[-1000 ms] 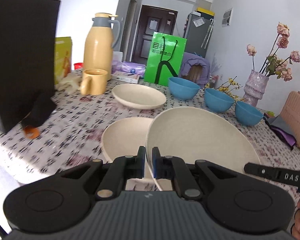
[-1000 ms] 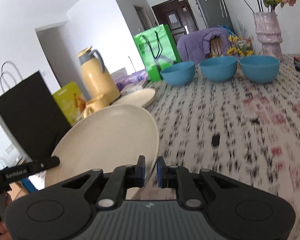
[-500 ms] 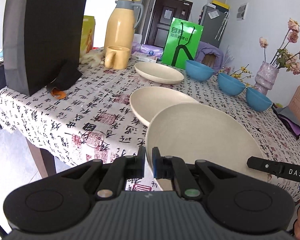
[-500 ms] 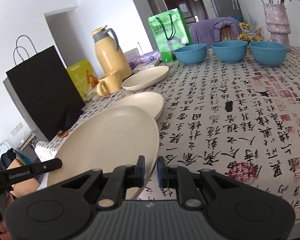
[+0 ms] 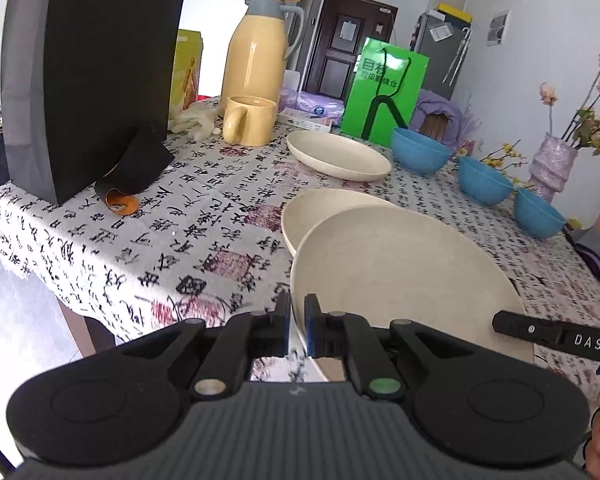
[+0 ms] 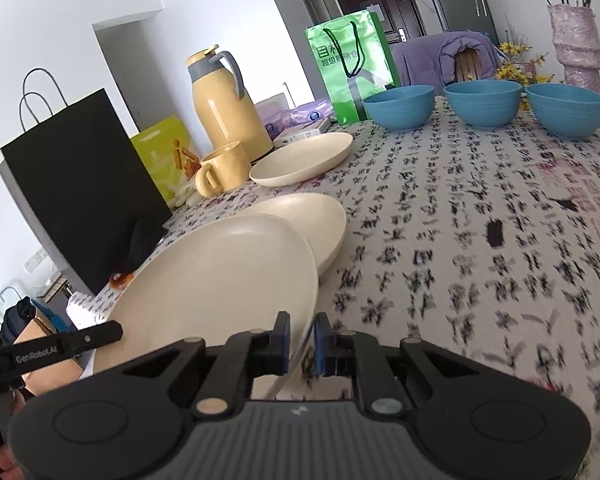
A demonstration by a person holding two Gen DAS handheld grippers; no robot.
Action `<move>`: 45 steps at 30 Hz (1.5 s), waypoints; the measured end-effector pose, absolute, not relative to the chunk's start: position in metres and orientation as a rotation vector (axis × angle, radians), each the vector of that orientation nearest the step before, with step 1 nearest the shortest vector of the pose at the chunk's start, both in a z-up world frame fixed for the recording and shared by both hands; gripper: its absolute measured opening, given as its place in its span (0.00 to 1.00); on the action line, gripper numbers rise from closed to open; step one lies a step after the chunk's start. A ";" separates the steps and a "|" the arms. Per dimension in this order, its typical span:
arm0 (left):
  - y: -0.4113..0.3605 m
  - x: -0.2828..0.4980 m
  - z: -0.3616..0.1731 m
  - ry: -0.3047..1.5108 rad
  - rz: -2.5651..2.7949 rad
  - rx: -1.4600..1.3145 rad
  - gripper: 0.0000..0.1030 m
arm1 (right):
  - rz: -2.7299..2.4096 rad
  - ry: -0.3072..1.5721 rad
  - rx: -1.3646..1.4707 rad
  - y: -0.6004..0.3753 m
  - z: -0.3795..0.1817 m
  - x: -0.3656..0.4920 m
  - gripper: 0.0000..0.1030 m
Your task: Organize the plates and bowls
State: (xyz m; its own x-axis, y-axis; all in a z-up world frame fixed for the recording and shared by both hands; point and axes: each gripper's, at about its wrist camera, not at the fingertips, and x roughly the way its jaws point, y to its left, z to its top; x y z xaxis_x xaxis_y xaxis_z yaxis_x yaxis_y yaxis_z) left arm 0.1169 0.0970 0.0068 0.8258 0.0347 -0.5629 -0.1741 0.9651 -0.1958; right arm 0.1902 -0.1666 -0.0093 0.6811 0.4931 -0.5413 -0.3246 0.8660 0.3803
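Cream plate (image 5: 404, 272) was clamped at opposite rims by left claw (image 5: 297, 322) and right claw (image 6: 301, 342) (overlapping a second plate (image 6: 320, 216)).

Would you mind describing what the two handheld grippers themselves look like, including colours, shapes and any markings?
Both match. The left gripper and right gripper each have a ribbed dark-grey body, two round black discs, black linkage arms with metal pivot pins, one green on the left gripper, and blue-faced pads. White lettering marks their sides: "DAS" on the right gripper and "GenRobot.AI" on the left, each seen from the other's camera. No cables or sleeves show.
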 end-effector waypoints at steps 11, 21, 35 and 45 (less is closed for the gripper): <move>0.125 0.204 0.014 0.604 0.102 -0.257 0.07 | 0.435 0.651 0.210 -0.135 -0.004 0.266 0.12; 0.131 0.250 0.002 0.638 0.071 -0.239 0.07 | 0.404 0.691 0.198 -0.128 -0.021 0.301 0.13; 0.128 0.253 -0.005 0.661 0.069 -0.222 0.07 | 0.410 0.695 0.115 -0.122 -0.013 0.292 0.21; 0.135 0.239 -0.004 0.630 0.071 -0.243 0.09 | 0.401 0.701 0.066 -0.124 -0.001 0.283 0.35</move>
State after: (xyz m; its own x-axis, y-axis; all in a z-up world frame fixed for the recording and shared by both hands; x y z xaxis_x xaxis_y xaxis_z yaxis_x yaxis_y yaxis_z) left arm 0.2390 0.1354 -0.0038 0.8065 -0.0083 -0.5912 -0.1389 0.9692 -0.2031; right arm 0.2829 -0.1243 -0.0012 0.6917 0.3801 -0.6140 -0.3365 0.9220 0.1917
